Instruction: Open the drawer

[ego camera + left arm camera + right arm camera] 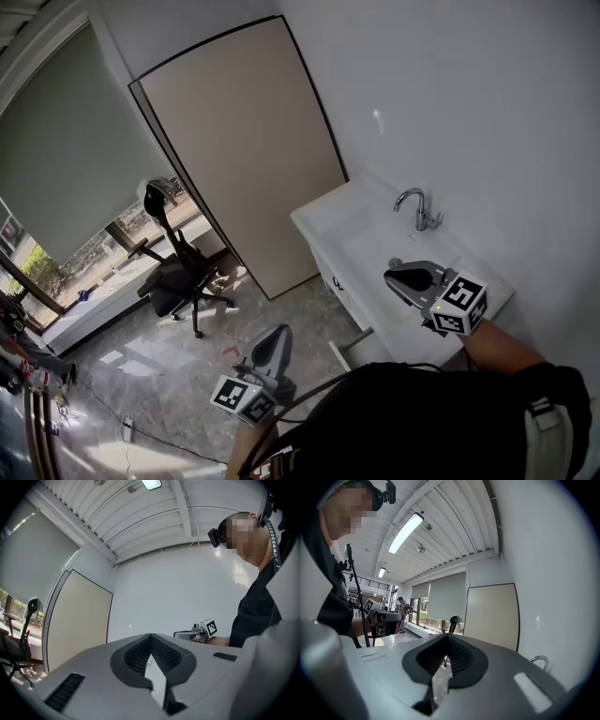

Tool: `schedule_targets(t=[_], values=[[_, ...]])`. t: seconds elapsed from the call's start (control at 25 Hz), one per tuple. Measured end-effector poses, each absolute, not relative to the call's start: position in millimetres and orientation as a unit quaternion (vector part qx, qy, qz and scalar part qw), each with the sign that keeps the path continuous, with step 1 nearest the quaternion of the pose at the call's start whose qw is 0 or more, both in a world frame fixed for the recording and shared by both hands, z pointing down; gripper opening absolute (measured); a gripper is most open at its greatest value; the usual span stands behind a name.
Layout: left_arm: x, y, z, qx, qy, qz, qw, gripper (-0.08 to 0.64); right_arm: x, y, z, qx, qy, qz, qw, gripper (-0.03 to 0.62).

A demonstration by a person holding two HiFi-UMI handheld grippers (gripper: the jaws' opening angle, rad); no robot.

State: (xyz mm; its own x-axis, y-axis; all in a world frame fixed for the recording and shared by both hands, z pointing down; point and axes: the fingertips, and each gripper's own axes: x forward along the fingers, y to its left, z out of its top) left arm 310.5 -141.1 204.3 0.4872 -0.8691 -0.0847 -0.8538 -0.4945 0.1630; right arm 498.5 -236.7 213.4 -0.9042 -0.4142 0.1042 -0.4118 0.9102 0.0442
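Both tongs are pinched together with nothing in them. My left tongs [279, 334] hang over the floor [169, 375], and my right tongs [391, 274] hover above the white worktop [314, 217], near the tap [418, 208]. The drawer [330, 274] sits in the cabinet front under that worktop. It looks closed, and neither tongs touch it.

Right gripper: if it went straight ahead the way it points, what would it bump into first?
Nothing close. The right gripper points across the room; first in line is probably the black office chair, far off, beside the beige panel. Depth is unclear.
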Motion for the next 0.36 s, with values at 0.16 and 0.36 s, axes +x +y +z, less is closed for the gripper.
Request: schedule_targets(t=[0.16, 0.36], values=[[310.7, -141.1, 205.8, 0.860, -0.502, -0.079, 0.050, 0.000, 499.0, -237.3, 215.1, 0.211, -0.976, -0.012, 0.055, -0.003], [308.7, -139.6, 202.2, 0.859, -0.504, -0.078, 0.048, 0.000, 498.6, -236.3, 212.9, 0.212, -0.976, -0.010, 0.058, -0.003]])
